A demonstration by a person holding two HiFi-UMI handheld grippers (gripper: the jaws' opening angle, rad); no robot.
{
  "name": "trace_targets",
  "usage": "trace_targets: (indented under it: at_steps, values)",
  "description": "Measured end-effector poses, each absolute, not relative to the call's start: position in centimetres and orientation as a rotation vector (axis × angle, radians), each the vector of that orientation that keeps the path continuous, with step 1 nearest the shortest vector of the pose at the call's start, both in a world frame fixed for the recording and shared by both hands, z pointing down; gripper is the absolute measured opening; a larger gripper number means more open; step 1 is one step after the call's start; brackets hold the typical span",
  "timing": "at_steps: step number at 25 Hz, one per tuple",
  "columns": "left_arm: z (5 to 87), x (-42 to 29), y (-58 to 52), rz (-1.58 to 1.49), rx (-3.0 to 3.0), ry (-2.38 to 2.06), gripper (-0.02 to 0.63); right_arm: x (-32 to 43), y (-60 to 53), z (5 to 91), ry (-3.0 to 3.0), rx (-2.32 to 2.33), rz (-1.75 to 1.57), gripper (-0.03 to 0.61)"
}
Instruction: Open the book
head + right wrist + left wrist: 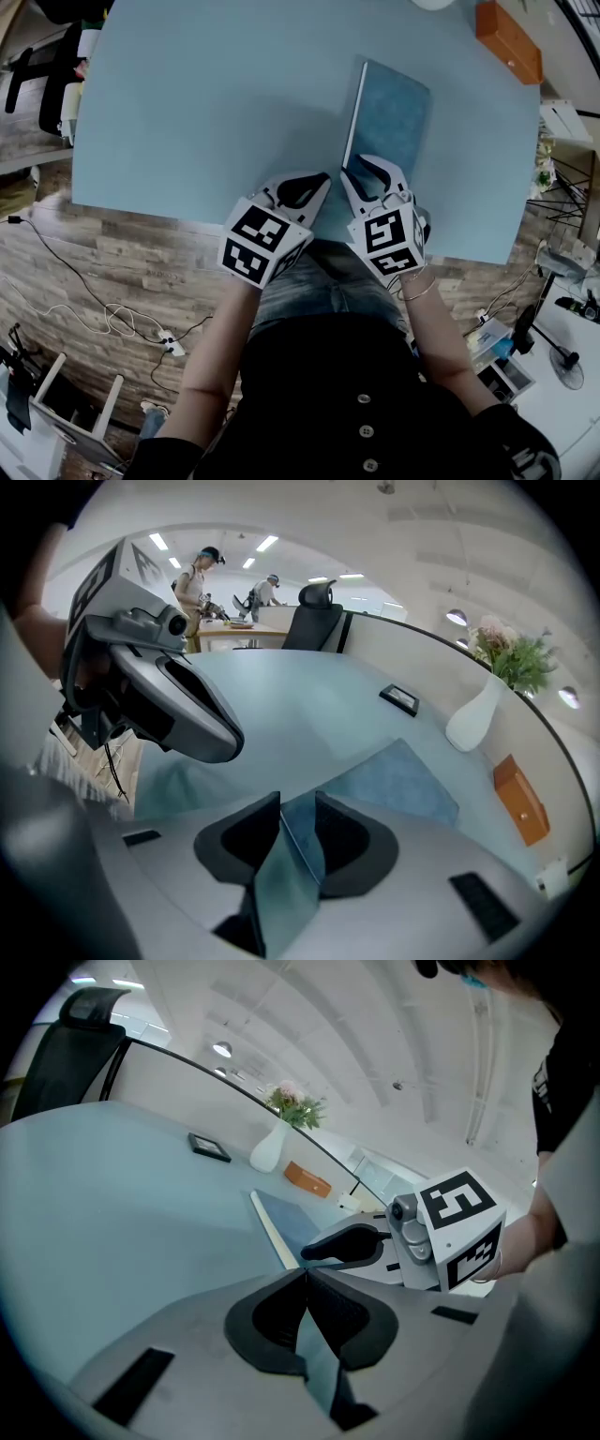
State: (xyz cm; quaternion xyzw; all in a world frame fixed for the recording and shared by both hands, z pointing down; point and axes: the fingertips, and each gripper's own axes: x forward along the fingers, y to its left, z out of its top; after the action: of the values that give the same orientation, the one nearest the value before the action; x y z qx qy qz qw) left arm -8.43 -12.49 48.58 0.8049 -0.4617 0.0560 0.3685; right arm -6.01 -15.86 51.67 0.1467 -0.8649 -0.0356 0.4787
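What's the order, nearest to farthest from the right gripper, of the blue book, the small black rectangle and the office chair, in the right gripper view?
From the right gripper:
1. Blue book, just ahead of the jaws, slightly right.
2. Small black rectangle, farther along the table, right of centre.
3. Office chair, beyond the table's far edge.

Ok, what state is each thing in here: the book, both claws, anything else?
Book: closed, lying flat on the table.
Left claw: shut, empty.
Right claw: jaws slightly apart, gripping nothing, at the book's near end.
Vase: upright.
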Motion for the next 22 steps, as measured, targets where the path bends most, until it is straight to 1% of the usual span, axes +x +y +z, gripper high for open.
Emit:
trace_targets:
  at_steps: [13, 18, 22]
  values:
    - [49.2, -8.5, -12.6, 0.098, 2.010, -1.220, 0.012, -6.1, -16.0, 52.9, -2.089, 0.349, -0.134, 0.120]
    - [49.1, -8.6, -12.6, 0.099, 2.003, -1.229, 0.012, -6.1, -16.1, 53.0, -2.123, 0.354, -0.062, 0.120]
    - [49.1, -8.4, -12.5, 0.102, 2.008, -1.224, 0.012, -6.1, -16.0, 53.1, -2.106, 0.351, -0.072, 0.117]
